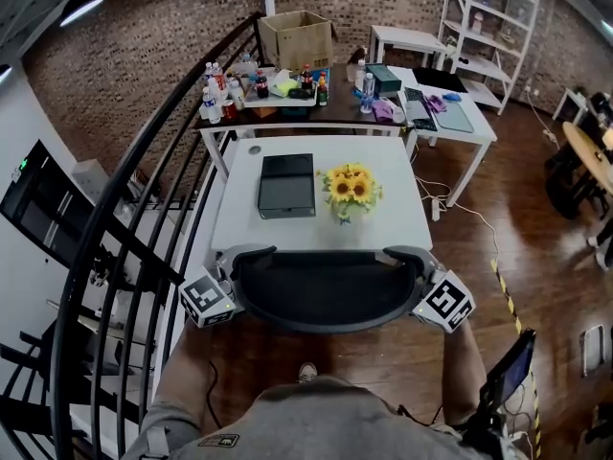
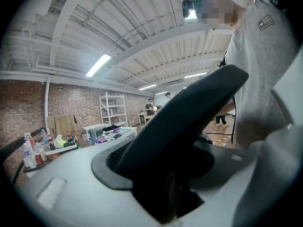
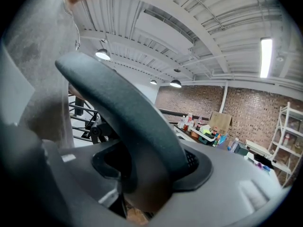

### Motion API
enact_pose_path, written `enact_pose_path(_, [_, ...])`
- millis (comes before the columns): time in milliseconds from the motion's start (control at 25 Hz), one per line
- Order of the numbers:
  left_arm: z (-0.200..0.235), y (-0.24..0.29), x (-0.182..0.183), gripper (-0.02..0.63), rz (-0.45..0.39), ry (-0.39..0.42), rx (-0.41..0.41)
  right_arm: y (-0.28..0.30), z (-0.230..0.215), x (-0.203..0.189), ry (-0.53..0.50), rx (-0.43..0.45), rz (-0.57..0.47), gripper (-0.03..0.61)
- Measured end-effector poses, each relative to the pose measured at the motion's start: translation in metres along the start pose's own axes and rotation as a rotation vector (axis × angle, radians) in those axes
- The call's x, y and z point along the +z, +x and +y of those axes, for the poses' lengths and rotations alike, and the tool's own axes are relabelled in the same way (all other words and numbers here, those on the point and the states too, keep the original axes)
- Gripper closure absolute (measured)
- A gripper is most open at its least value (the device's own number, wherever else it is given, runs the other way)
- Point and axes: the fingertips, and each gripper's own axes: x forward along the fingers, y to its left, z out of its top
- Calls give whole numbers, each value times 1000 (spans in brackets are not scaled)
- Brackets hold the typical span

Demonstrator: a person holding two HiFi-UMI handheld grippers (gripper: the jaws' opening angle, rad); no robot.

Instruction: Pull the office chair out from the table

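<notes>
The office chair's dark curved backrest stands pushed in against the near edge of the white table. My left gripper holds the backrest's left end and my right gripper its right end. In the left gripper view the black backrest edge runs between the grey jaws of the left gripper, which close on it. In the right gripper view the backrest likewise sits clamped in the right gripper. The chair's seat and base are hidden.
On the table lie a dark flat case and a bunch of sunflowers. A black stair railing runs close on the left. Beyond stand a cluttered table with bottles and a cardboard box, a white desk and shelving.
</notes>
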Motion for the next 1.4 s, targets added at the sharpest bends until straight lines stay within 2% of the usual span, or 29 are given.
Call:
enact_pose_path(240, [-16, -7, 4, 364, -12, -7, -10, -9, 14, 2, -6, 13, -15, 328])
enact_pose_path(400, [-31, -18, -2, 367, 3, -22, -12, -17, 32, 7, -6, 31, -12, 342])
enact_pose_path(680, [-59, -34, 8, 365, -7, -29, -15, -34, 66, 12, -17, 54, -33, 367])
enact_pose_path(800, [-72, -39, 8, 364, 28, -46, -3, -41, 78, 13, -22, 62, -34, 373])
enact_pose_path(1160, [-114, -55, 8, 362, 37, -50, 24, -64, 114, 14, -27, 95, -48, 376])
enact_pose_path(1400, [-135, -73, 10, 339, 34, -61, 39, -77, 146, 25, -34, 116, -82, 394])
